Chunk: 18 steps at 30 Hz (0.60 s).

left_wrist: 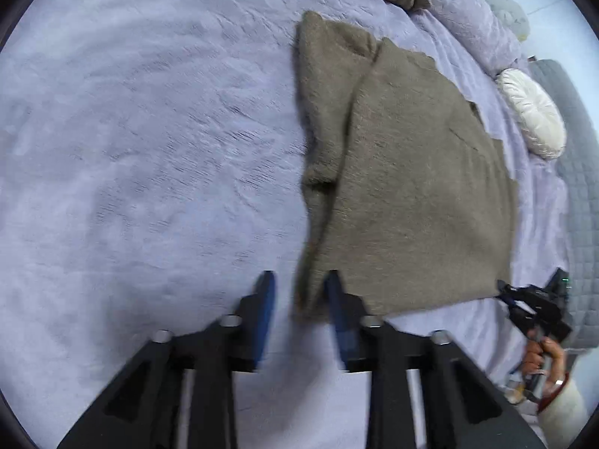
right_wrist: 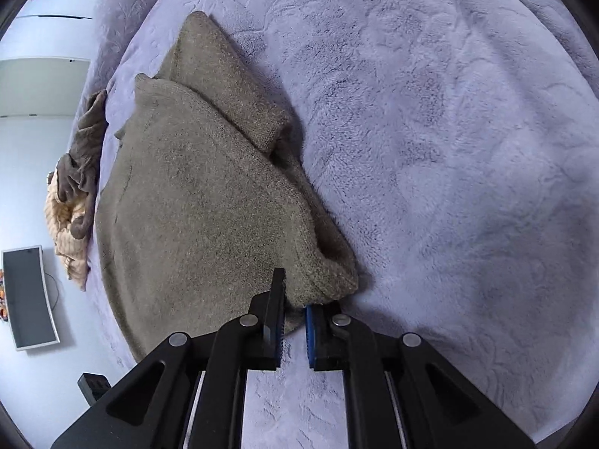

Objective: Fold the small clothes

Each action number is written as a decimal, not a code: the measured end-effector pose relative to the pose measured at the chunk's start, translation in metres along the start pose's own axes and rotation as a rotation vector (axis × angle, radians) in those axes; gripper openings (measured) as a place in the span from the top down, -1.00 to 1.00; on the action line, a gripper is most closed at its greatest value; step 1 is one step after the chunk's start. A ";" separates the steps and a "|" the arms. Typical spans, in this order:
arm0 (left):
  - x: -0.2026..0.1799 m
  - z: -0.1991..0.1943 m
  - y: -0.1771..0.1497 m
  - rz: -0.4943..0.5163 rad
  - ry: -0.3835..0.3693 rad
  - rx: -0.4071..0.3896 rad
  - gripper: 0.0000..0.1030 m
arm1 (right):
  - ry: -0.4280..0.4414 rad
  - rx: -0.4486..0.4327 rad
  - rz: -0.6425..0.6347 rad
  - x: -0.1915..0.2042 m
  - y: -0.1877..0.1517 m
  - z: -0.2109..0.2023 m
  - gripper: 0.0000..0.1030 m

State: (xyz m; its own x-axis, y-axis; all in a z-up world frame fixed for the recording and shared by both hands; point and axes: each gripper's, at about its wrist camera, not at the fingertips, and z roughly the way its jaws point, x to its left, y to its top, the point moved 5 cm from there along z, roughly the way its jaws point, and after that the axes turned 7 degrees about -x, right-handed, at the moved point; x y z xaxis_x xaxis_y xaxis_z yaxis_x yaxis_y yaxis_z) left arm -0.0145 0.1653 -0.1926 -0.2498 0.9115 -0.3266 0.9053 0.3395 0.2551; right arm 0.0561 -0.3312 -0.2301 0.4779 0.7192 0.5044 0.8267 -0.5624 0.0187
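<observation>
Left tongs point(left_wrist: 299, 295): spread, nothing pinched between the blue pads. The near left corner of the sweater lies in the gap; the right-side pad sits at the cloth's edge, and whether it touches cannot be told through the blur.

Right tongs point(right_wrist: 294, 310): pressed together on the sweater's near right corner, where the knit bunches into a small lump at the tips. In the left wrist view these tongs point(left_wrist: 531, 299) sit at the hem's far right end, with the person's hand point(left_wrist: 543, 351) on the handle behind them.

Sweater point(left_wrist: 404, 172): a fuzzy olive-brown knit, spread on the bed with its hem edge nearest the tongs and its body running away from them. In the left wrist view one sleeve point(left_wrist: 325, 112) lies folded inward along the left side; in the right wrist view the other sleeve point(right_wrist: 232, 86) lies folded over the body on the right.

Progress: judged as midway. Both sleeves appear turned in, giving a long narrow panel; the crosswise fold, hem toward collar, seems not yet made.

Remaining: the left corner needs a grip to match the right before the hem can be lifted evenly.

Bed cover point(left_wrist: 149, 149): pale lilac plush, bearing the sweater.

Other clothes point(right_wrist: 80, 172): a brown and a tan garment heaped beyond the sweater at the bed's far edge, apparently unfolded.

Cushion point(left_wrist: 531, 112): white, round, at the far right.
</observation>
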 end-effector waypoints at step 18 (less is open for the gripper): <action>-0.084 0.076 0.144 0.134 -0.055 -0.042 -0.32 | -0.210 -0.056 -0.411 0.058 -0.005 0.010 0.71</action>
State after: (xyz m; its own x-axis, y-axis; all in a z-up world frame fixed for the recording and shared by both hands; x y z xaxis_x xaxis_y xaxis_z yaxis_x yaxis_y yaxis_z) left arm 0.1629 0.1200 -0.1976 -0.1078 0.9357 -0.3358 0.9137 0.2263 0.3374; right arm 0.0828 -0.2828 -0.2100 0.1688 0.9507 0.2601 0.9455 -0.2307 0.2297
